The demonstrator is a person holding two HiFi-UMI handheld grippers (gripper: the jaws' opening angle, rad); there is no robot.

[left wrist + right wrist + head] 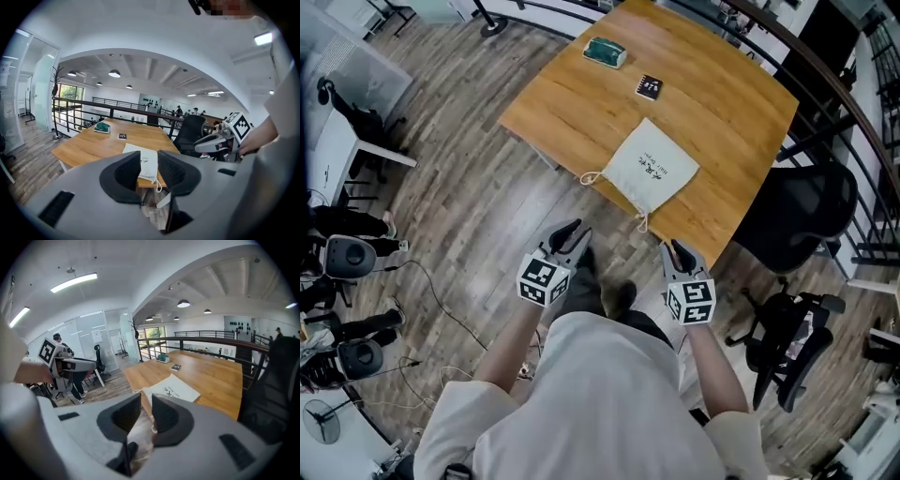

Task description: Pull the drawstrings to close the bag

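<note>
A white drawstring bag [652, 172] lies flat near the front edge of the wooden table [712, 112], its mouth facing me. One cord loop [592, 177] lies at its left corner and another [643, 223] hangs over the table edge. Both grippers hover in the air short of the table. My left gripper [570, 234] is open and holds nothing; in the left gripper view the bag [146, 165] shows far off through the gap of this gripper [148, 158]. Below the bag's right corner, my right gripper [677, 251] is open and empty. The bag [171, 390] lies beyond it [146, 401].
A green pouch [605, 52] and a small black card [649, 87] lie farther back on the table. A black office chair [797, 211] stands right of the table, another [792, 333] lower right. Cables and gear [352, 300] crowd the floor at left. A railing [825, 84] runs behind.
</note>
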